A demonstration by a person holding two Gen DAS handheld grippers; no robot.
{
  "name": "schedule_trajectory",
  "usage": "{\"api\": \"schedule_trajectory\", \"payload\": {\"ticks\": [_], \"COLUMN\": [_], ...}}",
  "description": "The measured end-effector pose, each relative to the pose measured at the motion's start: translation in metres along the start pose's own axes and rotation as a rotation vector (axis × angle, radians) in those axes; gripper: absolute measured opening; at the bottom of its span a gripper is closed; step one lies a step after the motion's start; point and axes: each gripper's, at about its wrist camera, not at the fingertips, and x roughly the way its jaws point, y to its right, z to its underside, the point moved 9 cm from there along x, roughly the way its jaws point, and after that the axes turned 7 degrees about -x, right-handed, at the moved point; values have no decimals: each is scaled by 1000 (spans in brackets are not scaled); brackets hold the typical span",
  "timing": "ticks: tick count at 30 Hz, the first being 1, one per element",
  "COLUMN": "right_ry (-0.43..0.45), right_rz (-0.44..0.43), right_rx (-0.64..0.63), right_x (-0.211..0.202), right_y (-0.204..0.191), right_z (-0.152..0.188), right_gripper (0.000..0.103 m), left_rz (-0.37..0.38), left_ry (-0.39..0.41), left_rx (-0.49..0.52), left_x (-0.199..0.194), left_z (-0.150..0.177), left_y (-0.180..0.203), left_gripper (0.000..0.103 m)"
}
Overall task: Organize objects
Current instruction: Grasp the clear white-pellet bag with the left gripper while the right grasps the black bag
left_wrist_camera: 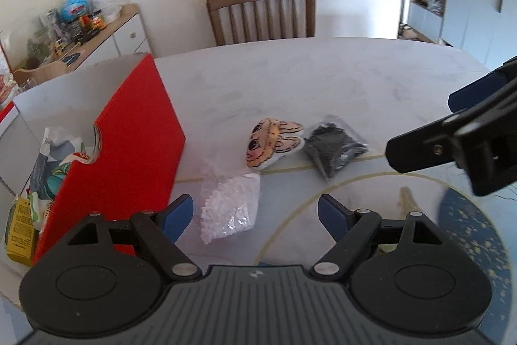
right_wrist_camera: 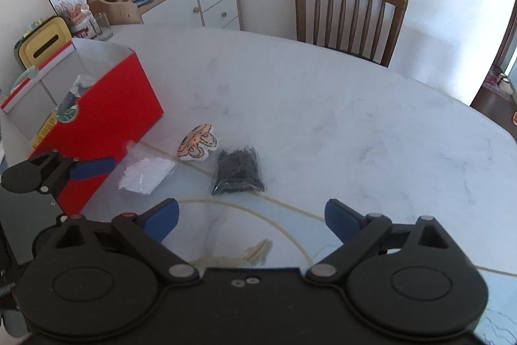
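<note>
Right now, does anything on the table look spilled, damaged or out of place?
Nothing spilled or damaged. Three items lie loose beside the red box: white bead bag, black bead bag, cartoon patch.

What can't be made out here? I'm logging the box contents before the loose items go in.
- Red box contents: in both views its walls hide all but a printed bag and a yellow packet.
- Yellow packet: print too small to read in the left wrist view.
- Black bag, white bag: pieces too small to identify.
- Right gripper: its body hides the near table edge.
</note>
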Motion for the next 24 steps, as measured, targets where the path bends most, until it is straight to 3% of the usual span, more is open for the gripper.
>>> {"api": "schedule_trajectory", "payload": {"ticks": [9, 15, 24], "right_ry": [-57, -99, -110], "right_rz": [-15, -5, 13], "right_rx": [64, 26, 4], "right_x": [51, 73, 83], "right_y": [1, -6, -10], "right_z": [-12, -11, -9], "right_gripper": [85, 75, 58], "left_rz": [-14, -7, 6], "left_ry": [-36, -38, -38], "left_rx": [-26, -48, -79], "left_x": [23, 28, 28], "left_z": [4, 4, 2], "left_y": [-8, -9, -11], "left_gripper": [85, 82, 51]}}
